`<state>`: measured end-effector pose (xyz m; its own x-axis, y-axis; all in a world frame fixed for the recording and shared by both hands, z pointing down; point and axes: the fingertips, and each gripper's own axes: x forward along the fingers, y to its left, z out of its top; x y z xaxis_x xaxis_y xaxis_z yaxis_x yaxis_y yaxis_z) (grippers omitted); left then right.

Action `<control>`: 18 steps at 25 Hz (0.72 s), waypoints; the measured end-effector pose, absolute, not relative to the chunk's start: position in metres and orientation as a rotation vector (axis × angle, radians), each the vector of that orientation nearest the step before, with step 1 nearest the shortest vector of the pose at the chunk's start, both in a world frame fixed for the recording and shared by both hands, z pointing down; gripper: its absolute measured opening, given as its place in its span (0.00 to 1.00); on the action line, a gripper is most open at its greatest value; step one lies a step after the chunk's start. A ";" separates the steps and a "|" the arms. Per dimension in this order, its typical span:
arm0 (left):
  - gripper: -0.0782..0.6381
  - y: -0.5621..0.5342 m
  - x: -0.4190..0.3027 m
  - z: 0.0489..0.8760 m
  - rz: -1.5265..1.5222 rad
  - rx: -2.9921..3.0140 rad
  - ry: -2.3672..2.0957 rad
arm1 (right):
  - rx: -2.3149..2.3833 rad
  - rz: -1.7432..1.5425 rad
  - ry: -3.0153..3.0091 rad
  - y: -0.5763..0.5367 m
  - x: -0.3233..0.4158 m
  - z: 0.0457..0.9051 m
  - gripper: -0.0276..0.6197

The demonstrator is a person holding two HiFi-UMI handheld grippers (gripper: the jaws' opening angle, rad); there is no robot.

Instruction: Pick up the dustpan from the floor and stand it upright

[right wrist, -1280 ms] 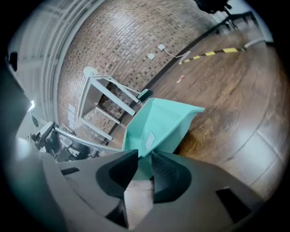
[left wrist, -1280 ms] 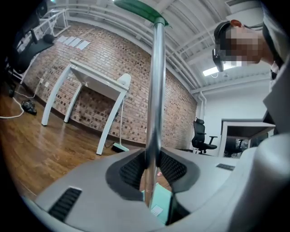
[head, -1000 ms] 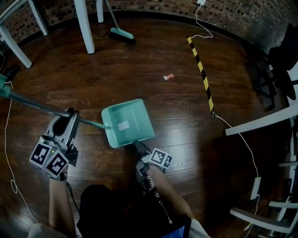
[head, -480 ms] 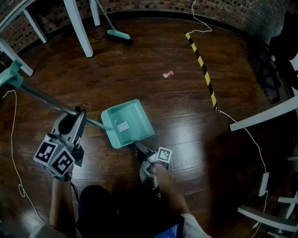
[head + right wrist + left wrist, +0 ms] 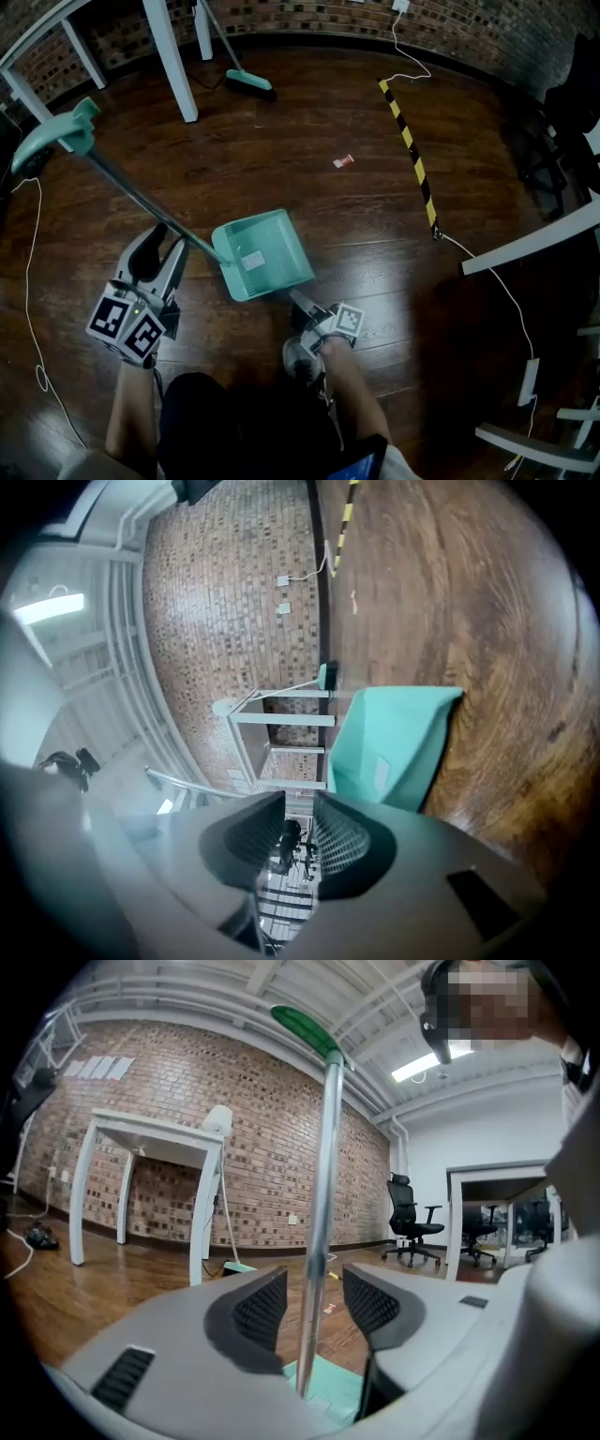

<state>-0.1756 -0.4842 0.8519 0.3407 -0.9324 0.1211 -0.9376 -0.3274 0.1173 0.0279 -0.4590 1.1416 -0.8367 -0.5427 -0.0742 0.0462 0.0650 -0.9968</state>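
The teal dustpan (image 5: pixel 264 255) rests its pan on the wooden floor. Its metal rod (image 5: pixel 141 199) slants up to a teal grip (image 5: pixel 56 136) at the upper left. My left gripper (image 5: pixel 169 251) straddles the rod low down. In the left gripper view the rod (image 5: pixel 319 1222) runs up between the pads (image 5: pixel 261 1309) with a gap on each side, the jaws having just opened off it. My right gripper (image 5: pixel 298 302) sits at the pan's near edge. In the right gripper view the pan (image 5: pixel 394 742) lies past the right gripper (image 5: pixel 298 803), whose narrow gap is empty.
A broom (image 5: pixel 248 82) leans by white table legs (image 5: pixel 173 66) at the back. A yellow-black striped strip (image 5: pixel 412 155) and a white cable (image 5: pixel 497 291) cross the floor at right. A small red scrap (image 5: pixel 343 161) lies beyond the pan. A black chair (image 5: pixel 562 122) stands far right.
The rod has swung up, its teal grip now higher and further in from the left edge. The left jaws have widened off the rod. The right gripper has shifted slightly right.
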 end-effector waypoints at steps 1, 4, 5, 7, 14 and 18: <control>0.39 -0.479 -0.174 0.853 0.052 2.439 -1.745 | -0.490 -1.794 1.955 -0.459 0.031 1.132 0.16; 0.39 -0.456 -0.179 0.852 0.040 2.422 -1.876 | -0.514 -1.662 2.104 -0.458 0.040 1.092 0.16; 0.39 -0.448 -0.181 0.850 0.042 2.419 -1.919 | -0.522 -1.591 2.180 -0.458 0.042 1.072 0.16; 0.36 -0.435 -0.185 0.840 0.033 2.409 -1.980 | -0.518 -1.452 2.309 -0.461 0.044 1.025 0.16; 0.19 -0.392 -0.183 0.742 -0.064 2.304 -1.974 | -0.836 -1.209 2.626 -0.450 0.072 0.849 0.14; 0.11 -0.370 -0.183 0.661 -0.030 2.254 -1.932 | -1.043 -1.007 2.747 -0.435 0.087 0.729 0.10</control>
<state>-0.1834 -0.3701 0.6610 0.1592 -0.9825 0.0965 -0.9790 -0.1445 0.1435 0.0872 -0.4353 0.7293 -0.7740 -0.6051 0.1866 -0.5824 0.5645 -0.5850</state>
